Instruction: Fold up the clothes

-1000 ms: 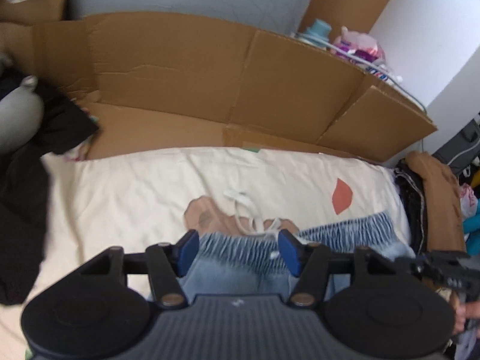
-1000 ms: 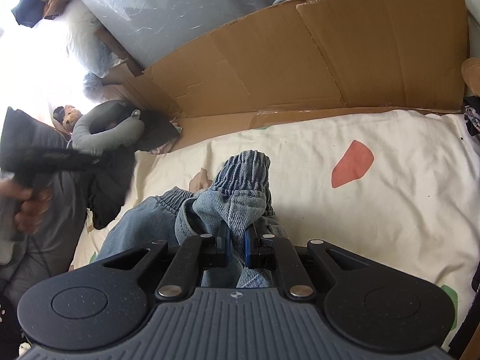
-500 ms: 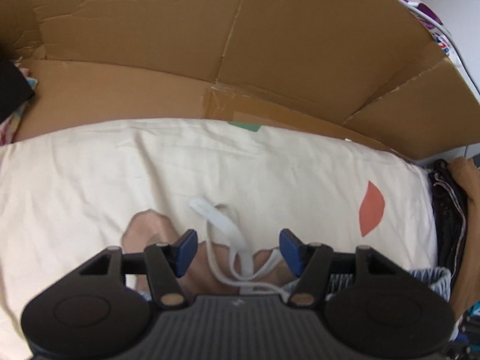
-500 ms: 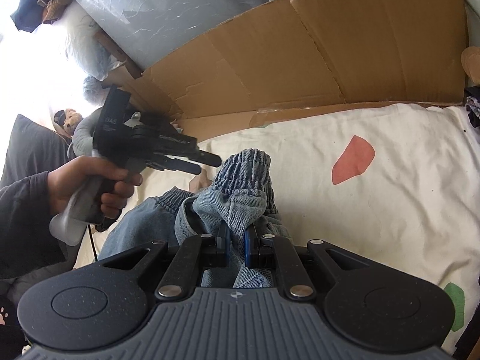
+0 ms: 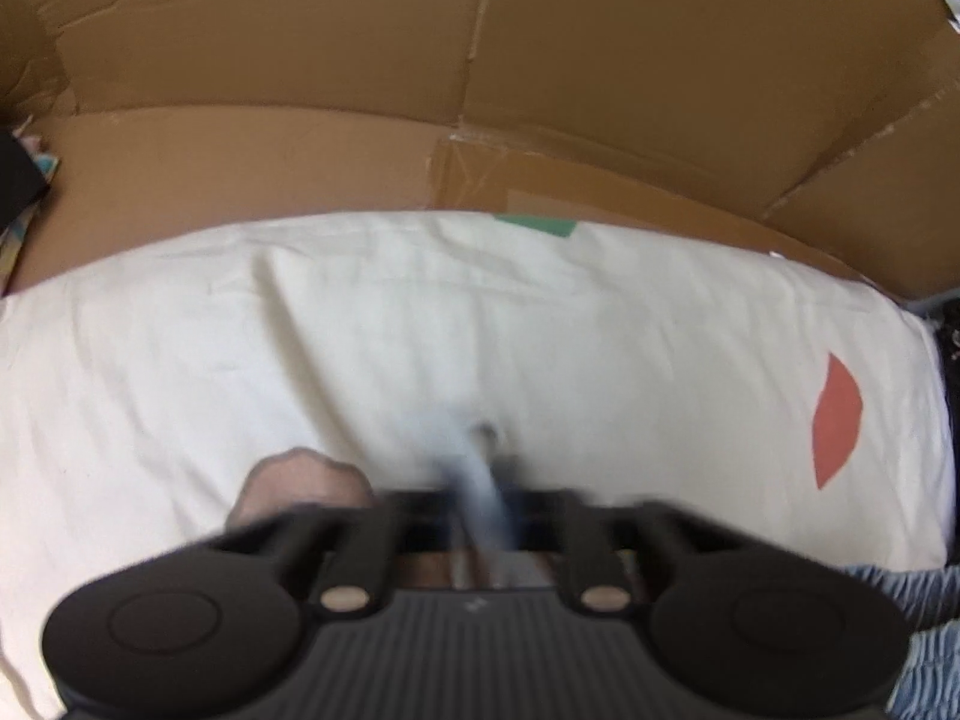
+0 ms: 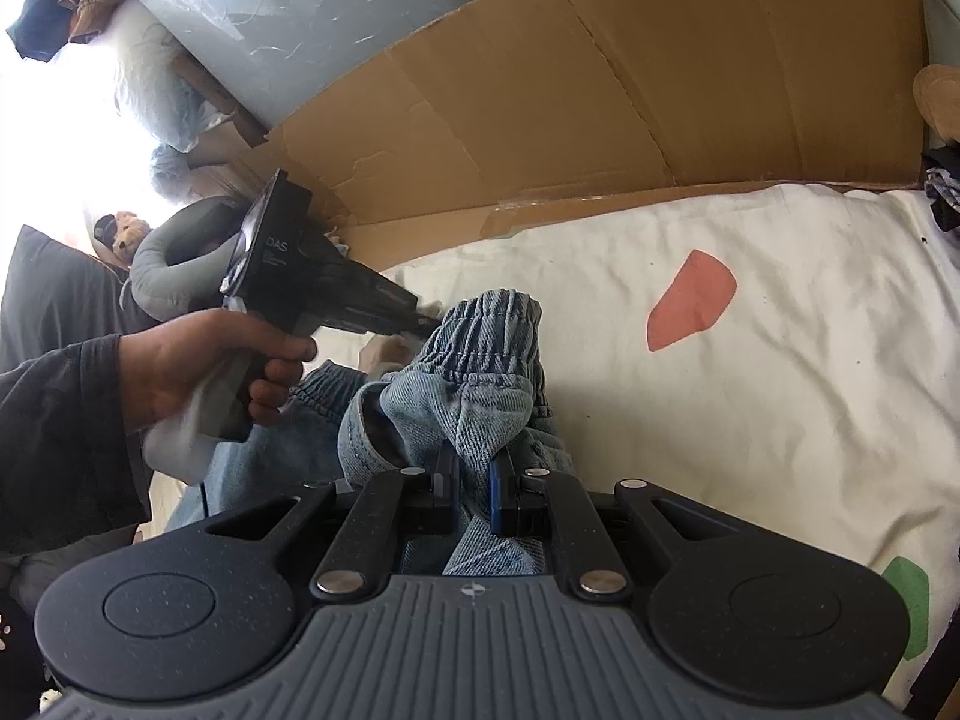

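Starting on the left of the right wrist view, you can see one dark sleeve (image 6: pixel 54 432) and one hand, your left hand (image 6: pixel 198 372). It holds the left gripper (image 6: pixel 420 321) by its handle. The black body has white letters that say "DAS"; the smaller words under them are too tiny to read. Behind it lies one grey neck pillow (image 6: pixel 156 276), round and soft.

The tip of the left gripper touches the bunched waistband of the jeans (image 6: pixel 480 384). In its own blurry view, its two fingers are pulled close together on a pale strip (image 5: pixel 474 480). You cannot tell for sure what that strip is.

You have one pair of jeans, made of blue denim. They lie crumpled in the middle of the sheet (image 6: pixel 780 390), with a stretchy, ribbed waistband.

The right gripper (image 6: pixel 474 474) pinches a fold of the denim between its two fingers, one black and one blue.

The sheet is cream and wrinkly. On the right it shows one red patch (image 6: pixel 690 300) and one green patch (image 6: pixel 906 606). Brown cardboard (image 6: pixel 600 120), flat and creased, stands behind the sheet.
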Action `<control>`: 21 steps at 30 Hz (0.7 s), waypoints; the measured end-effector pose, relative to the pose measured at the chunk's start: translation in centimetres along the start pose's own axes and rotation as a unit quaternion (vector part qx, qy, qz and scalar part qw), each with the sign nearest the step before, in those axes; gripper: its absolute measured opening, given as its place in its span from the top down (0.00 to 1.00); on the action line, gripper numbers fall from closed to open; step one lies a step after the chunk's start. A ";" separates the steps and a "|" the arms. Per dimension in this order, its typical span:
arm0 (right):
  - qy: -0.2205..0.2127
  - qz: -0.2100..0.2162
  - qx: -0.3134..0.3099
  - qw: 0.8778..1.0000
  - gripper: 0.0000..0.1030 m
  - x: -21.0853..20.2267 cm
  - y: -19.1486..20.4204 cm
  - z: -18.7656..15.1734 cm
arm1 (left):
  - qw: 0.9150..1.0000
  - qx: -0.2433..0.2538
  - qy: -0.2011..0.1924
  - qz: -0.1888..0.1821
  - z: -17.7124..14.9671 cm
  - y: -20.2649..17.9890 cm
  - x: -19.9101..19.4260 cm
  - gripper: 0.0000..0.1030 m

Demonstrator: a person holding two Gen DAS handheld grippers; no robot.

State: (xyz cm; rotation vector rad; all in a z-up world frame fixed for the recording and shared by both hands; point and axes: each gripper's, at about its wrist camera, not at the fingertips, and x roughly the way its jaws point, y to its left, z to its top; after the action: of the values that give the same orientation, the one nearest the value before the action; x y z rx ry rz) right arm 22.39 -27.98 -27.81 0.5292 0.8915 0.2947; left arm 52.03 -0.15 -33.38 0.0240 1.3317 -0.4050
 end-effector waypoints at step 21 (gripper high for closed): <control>-0.004 -0.016 -0.010 1.000 0.93 -0.4 1.4 0.0 | 0.988 0.013 -0.095 -0.124 -6.4 -1.1 -17.0 0.98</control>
State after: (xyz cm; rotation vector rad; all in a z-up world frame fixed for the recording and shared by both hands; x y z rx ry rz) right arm 22.11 -26.97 -26.74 0.4964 0.8871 0.2731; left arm 42.68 5.02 -18.65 -0.1558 1.1435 -0.6197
